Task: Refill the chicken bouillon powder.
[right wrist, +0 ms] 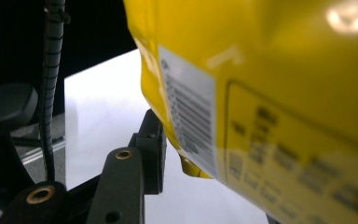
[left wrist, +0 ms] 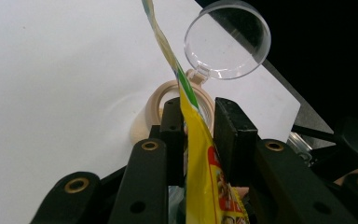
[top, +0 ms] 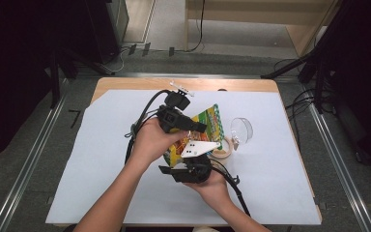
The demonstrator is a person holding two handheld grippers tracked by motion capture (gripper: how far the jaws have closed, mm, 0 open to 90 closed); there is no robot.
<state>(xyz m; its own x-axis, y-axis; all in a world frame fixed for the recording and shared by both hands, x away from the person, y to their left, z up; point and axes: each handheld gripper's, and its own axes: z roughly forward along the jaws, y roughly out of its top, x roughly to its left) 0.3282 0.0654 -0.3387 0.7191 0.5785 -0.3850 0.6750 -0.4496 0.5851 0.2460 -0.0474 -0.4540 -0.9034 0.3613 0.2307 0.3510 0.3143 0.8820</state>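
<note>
Tongs, left (left wrist: 198,123): gripping yellow packet (left wrist: 205,177) (edge-on) | right (right wrist: 168,140): aperture unclear, touching packet

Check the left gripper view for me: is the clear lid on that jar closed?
No, the clear lid stands flipped open behind the jar rim, hinged at its edge.

Yellow snack bag (top: 207,123) (held aloft, tilted)

Left gripper (top: 200,128) and right gripper (top: 174,170) raised, close together, fingers (left wrist: 230,128) near shut
</note>
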